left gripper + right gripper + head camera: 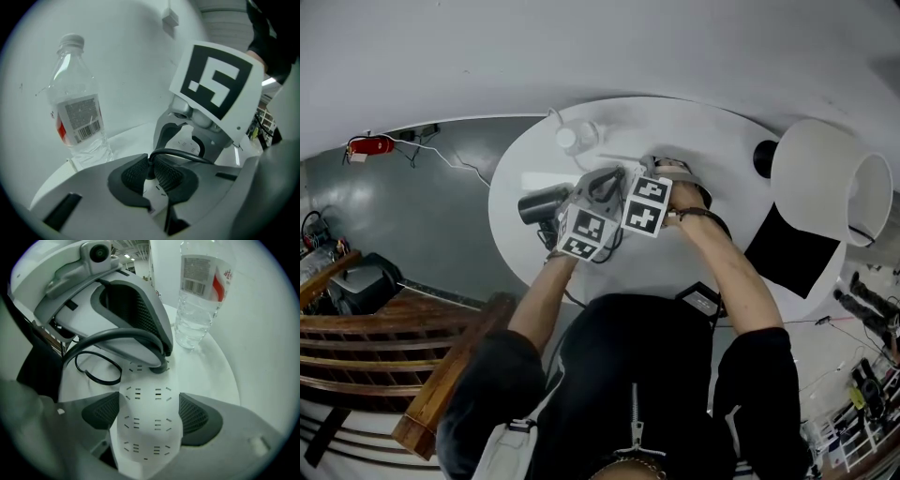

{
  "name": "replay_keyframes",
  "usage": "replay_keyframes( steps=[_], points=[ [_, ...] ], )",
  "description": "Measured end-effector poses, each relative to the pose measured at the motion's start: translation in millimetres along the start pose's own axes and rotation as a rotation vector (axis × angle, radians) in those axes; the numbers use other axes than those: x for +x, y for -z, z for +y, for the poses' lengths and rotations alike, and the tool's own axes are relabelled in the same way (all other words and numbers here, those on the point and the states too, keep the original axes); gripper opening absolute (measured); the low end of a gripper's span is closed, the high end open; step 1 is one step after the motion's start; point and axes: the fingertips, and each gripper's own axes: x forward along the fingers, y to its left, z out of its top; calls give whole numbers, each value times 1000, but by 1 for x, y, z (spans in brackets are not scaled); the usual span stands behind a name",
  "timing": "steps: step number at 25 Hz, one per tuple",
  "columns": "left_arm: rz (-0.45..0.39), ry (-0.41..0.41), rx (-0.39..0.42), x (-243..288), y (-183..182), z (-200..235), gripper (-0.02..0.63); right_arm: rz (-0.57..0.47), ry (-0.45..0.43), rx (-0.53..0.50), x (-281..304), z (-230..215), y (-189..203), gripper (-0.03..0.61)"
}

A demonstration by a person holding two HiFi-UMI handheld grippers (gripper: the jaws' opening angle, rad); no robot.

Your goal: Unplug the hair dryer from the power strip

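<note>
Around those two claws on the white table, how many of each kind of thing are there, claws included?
power strip: 1
hair dryer, its plug in the power strip: 1
water bottle: 1
claws: 2, the left claw shut on the plug, the right claw gripping the power strip
Total: 5

One water bottle [77, 108], one power strip [147, 427], one hair dryer [542, 203], one lampshade [825, 178]

We wear a black short-sleeved top [647, 375] with a zip [635, 427]. Our left gripper [151, 174] and right gripper [149, 414] are grey, with black ribbed pads [133, 173] and black-and-white marker cubes [645, 204].
</note>
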Motion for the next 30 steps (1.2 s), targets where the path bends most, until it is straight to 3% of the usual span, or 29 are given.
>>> replay_keyframes(
  steps=[4, 6, 9, 11, 15, 17, 19, 21, 22, 25, 30],
  points=[
    [-4, 8, -87, 5, -6, 5, 44, -18, 6, 41, 0, -2, -1, 387],
    [1, -2, -55, 4, -6, 5, 44, -12, 7, 48, 0, -3, -1, 387],
    [9, -6, 59, -2, -3, 0, 44, 1, 6, 37, 1, -2, -2, 388],
    [7, 2, 77, -5, -1, -2, 44, -5, 6, 20, 1, 0, -2, 388],
    [-12, 51, -96, -2, -3, 2, 44, -8, 7, 15, 2, 0, -3, 388],
    [-16, 61, -121, -3, -4, 2, 44, -11, 7, 16, 1, 1, -3, 388],
    [-84, 55, -94, -13, -15, 1, 44, -10, 5, 19, 1, 2, -5, 388],
    [-231, 14, -89, -34, -53, 12, 43, -11, 2, 14, 1, 4, -4, 391],
    [-258, -18, -77, -39, -70, 23, 43, -15, 4, 9, 0, 1, -3, 391],
    [-195, -4, -5, -35, -69, 36, 44, -32, 11, 17, 0, 1, -2, 390],
    [-119, 25, -54, -38, -31, 27, 46, -27, 6, 10, 0, -4, -5, 391]
  ],
)
